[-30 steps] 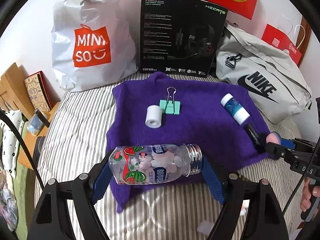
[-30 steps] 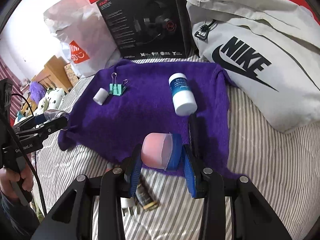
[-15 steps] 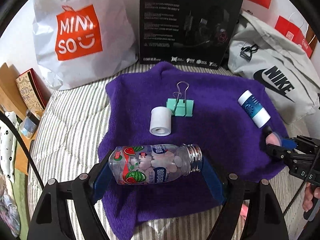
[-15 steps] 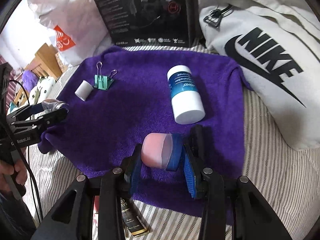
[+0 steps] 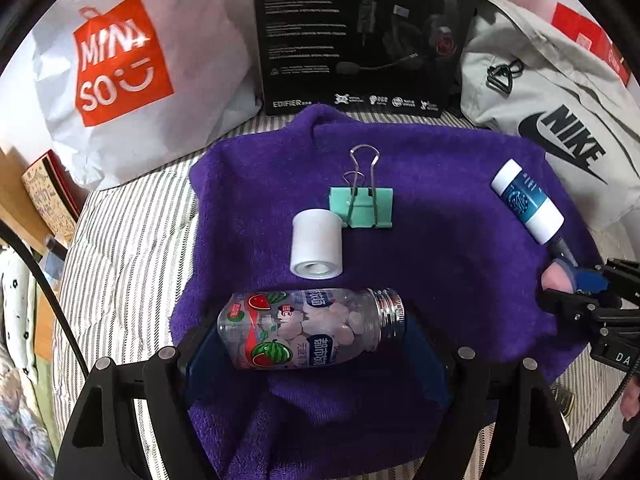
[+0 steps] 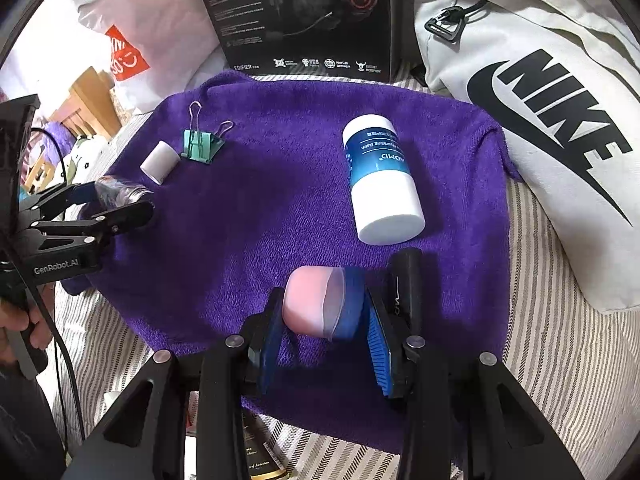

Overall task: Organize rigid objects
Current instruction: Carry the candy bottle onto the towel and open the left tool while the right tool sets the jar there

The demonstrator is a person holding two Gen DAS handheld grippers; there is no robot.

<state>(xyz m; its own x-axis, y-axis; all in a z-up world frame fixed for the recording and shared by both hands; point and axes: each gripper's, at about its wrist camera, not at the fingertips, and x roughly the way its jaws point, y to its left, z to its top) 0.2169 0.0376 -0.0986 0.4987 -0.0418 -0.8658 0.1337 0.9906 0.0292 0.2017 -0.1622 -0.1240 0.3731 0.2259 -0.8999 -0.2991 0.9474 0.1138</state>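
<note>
My left gripper (image 5: 310, 344) is shut on a clear candy bottle (image 5: 312, 332) with a watermelon label and silver cap, held sideways just over the near part of the purple towel (image 5: 440, 220). My right gripper (image 6: 320, 336) is shut on a small pink-and-blue container (image 6: 320, 300) low over the towel's (image 6: 260, 208) near edge. On the towel lie a white roll (image 5: 317, 249), a green binder clip (image 5: 361, 208), a blue-and-white tube (image 6: 382, 180) and a black pen-like stick (image 6: 408, 280) beside my right fingers.
A white MINISO bag (image 5: 120, 64), a black headset box (image 5: 360, 32) and a grey Nike bag (image 6: 540, 100) stand along the towel's far side. Striped bedding (image 5: 128, 240) surrounds the towel. A small dark box (image 6: 260, 464) lies under my right gripper.
Both grippers have moved forward over the purple towel, each still carrying its object. The things lying on the towel have stayed where they were.
</note>
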